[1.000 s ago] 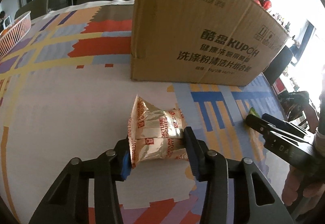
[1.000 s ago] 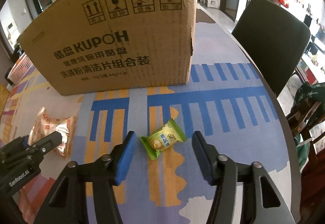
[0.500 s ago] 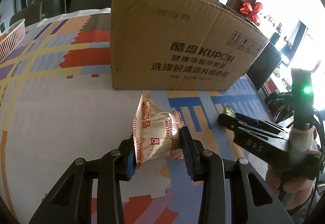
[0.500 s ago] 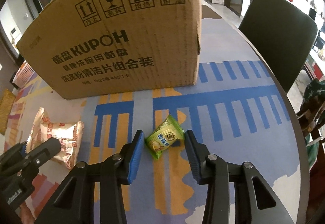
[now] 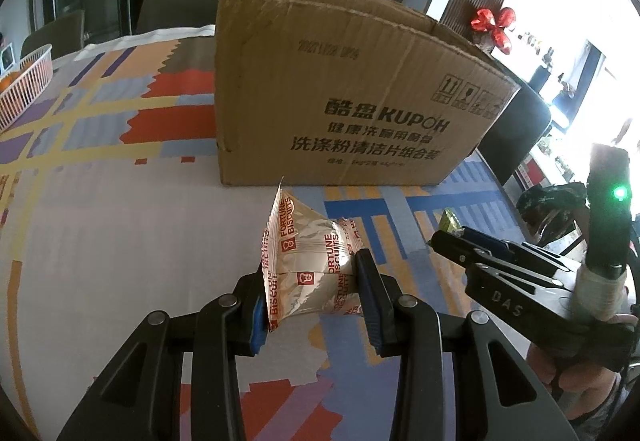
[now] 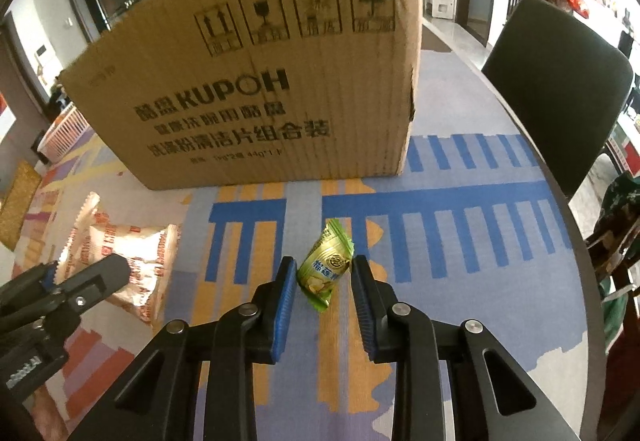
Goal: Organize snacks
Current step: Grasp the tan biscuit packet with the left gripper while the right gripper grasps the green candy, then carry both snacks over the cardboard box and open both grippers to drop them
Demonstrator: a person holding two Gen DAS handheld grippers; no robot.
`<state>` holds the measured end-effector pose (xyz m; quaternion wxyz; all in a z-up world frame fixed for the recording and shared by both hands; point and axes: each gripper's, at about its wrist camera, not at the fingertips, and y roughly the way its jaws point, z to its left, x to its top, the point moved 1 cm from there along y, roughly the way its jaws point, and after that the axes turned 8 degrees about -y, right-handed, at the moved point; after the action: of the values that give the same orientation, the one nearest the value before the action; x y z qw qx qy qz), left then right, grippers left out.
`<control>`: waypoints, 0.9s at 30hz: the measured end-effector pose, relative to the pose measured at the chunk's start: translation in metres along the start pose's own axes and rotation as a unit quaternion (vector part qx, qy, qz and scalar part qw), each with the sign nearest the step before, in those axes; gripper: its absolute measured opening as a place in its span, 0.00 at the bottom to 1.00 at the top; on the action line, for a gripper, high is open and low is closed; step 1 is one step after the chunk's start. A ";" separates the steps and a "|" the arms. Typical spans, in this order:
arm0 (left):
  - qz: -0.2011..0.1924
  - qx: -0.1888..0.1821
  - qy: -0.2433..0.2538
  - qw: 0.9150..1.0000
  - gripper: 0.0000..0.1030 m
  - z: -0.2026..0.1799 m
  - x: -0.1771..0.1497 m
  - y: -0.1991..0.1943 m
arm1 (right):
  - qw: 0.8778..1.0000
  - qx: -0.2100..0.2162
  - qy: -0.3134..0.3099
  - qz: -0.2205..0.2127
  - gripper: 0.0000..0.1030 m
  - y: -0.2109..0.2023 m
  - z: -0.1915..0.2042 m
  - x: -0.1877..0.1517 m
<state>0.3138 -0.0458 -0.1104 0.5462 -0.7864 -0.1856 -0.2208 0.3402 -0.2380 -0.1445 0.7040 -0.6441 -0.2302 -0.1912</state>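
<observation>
Between the pads of my left gripper [image 5: 310,291] I hold a silver biscuit packet [image 5: 310,261] printed "FORTUNE BISCUITS" in red; both pads press into its sides, and its crimped top edge stands up ahead of my fingertips, tilted a little to my left. The packet looks raised off the patterned tablecloth [image 5: 120,221], though I cannot tell for sure.

My right gripper [image 6: 324,287] is closing its jaws on a small green candy [image 6: 325,269]. The candy sits right between the blue pads [image 6: 286,301], standing on end with its twisted tail pointing forward. The left pad touches its lower corner; on the right side the wrapper reaches the pad's tip, but I cannot tell whether that pad is pressing yet.

Off to the left of my right jaws, the left gripper and its silver packet show at the edge of view. From the left side, my right gripper reaches in from the right with the green wrapper peeking past its tip.

Just beyond both sets of jaws stands an open-topped cardboard box [image 6: 256,97] marked KUPOH, resting on the cloth. Farther off to the left sits a white wire basket [image 5: 28,85]; to the right, past the table edge, a dark chair [image 6: 556,93].
</observation>
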 end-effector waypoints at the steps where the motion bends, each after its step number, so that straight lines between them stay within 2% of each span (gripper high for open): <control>1: -0.002 0.000 0.001 1.000 0.37 -0.002 0.000 -0.002 | 1.000 0.002 0.000 -0.003 0.29 -0.004 -0.001 0.000; 13: -0.042 -0.002 0.019 0.999 0.37 -0.021 0.006 -0.039 | 0.998 0.007 -0.018 -0.061 0.29 -0.061 0.011 0.001; 27: -0.100 -0.004 0.030 0.994 0.37 -0.040 0.028 -0.086 | 0.991 0.007 -0.028 -0.131 0.29 -0.116 0.013 0.021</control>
<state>0.2854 -0.0530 -0.0161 0.5238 -0.7588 -0.2459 -0.2990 0.2911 -0.2357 -0.0366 0.6707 -0.6087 -0.3334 -0.2618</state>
